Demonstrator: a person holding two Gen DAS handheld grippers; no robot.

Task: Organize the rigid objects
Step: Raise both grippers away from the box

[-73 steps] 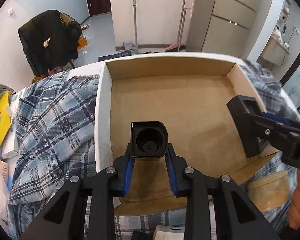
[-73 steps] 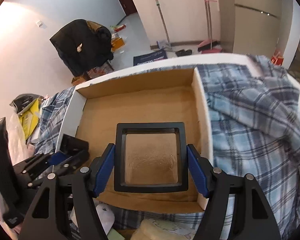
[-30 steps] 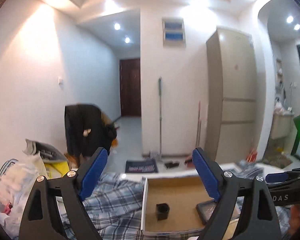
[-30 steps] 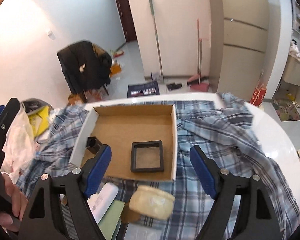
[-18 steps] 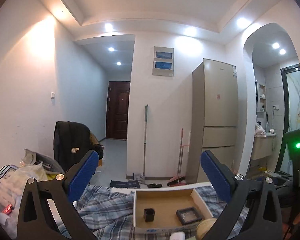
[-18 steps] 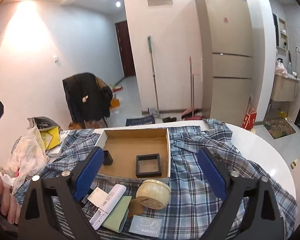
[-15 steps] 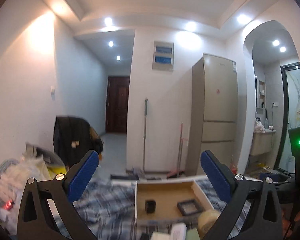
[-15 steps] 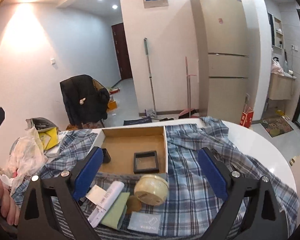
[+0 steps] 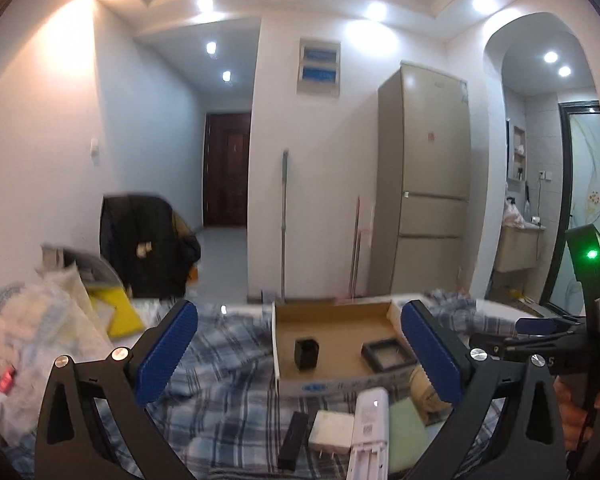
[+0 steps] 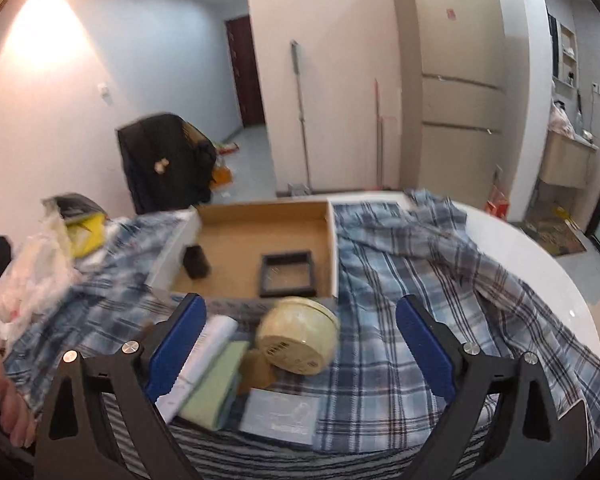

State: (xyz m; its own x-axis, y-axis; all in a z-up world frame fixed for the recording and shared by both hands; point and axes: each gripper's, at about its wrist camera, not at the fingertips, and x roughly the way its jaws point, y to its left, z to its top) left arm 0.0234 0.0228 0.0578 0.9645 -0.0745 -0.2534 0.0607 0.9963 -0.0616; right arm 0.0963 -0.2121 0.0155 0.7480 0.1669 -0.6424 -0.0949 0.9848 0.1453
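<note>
A shallow cardboard box [image 9: 332, 385] [image 10: 332, 256] lies on a plaid cloth and holds a small black cup [image 9: 307, 353] [image 10: 197, 261] and a black square frame [image 9: 387, 355] [image 10: 286, 274]. In front of the box lie a cream round tin [image 10: 298, 334], a white tube [image 9: 369, 420] [image 10: 198, 364], a green pad [image 10: 216, 382], a white adapter [image 9: 331, 431] and a black bar [image 9: 293, 445]. My left gripper [image 9: 298, 354] is open and empty, well back from the box. My right gripper [image 10: 296, 340] is open and empty above the loose items.
The plaid cloth [image 10: 420, 300] covers a round white table [image 10: 540, 264]. Plastic bags and a yellow item [image 9: 40, 332] pile at the left. A person's hand [image 10: 8, 396] holds the other gripper at the left edge. A chair with a dark jacket [image 10: 164, 164] stands behind.
Both grippers have let go of the cup and the frame, which now rest in the box. Both pulled back and opened wide, and have since sunk slightly toward the items in front.
</note>
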